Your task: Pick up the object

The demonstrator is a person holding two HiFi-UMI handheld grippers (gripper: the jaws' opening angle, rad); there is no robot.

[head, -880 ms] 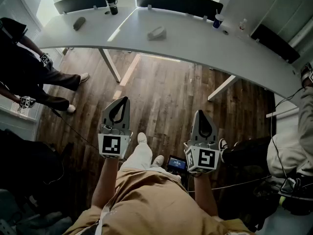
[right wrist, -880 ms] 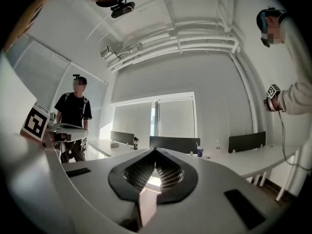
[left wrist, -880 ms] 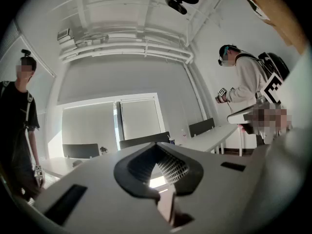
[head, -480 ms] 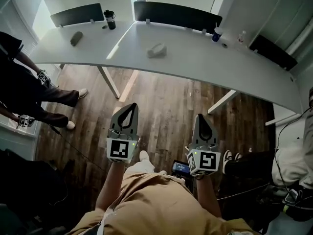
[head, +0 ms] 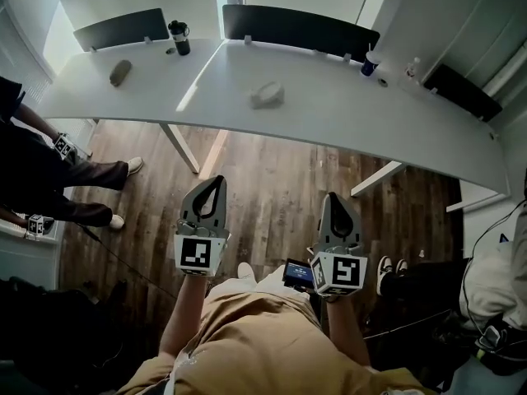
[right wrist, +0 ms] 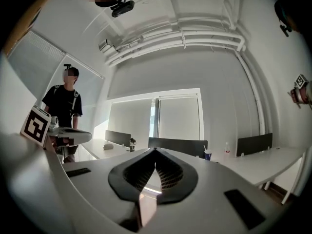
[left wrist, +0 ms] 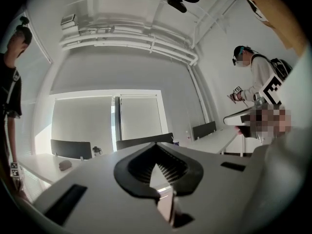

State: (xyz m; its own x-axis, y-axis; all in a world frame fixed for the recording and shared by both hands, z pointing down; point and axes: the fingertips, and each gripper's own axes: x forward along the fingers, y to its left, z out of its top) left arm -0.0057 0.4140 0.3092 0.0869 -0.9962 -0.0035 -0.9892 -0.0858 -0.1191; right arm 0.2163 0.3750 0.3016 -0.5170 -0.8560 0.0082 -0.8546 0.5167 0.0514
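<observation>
head view: i hold the left gripper (head: 214,183) and the right gripper (head: 338,197) side by side over the wooden floor (head: 272,171), both short of the curved white table (head: 346,105) and pointing towards it. the pale grey object (head: 267,95) lies on the tabletop, ahead of both claws and well apart from them. a darker grey lump (head: 120,72) and a black mug (head: 179,37) sit farther left on the table, and a blue cup (head: 368,62) stands to the right.

left gripper view: the claw's jaws are pressed together at the tips with nothing between them. the table shows beyond them.

right gripper view: this claw is closed and empty too. a person in a black shirt (right wrist: 66,101) stands at the left.
</observation>
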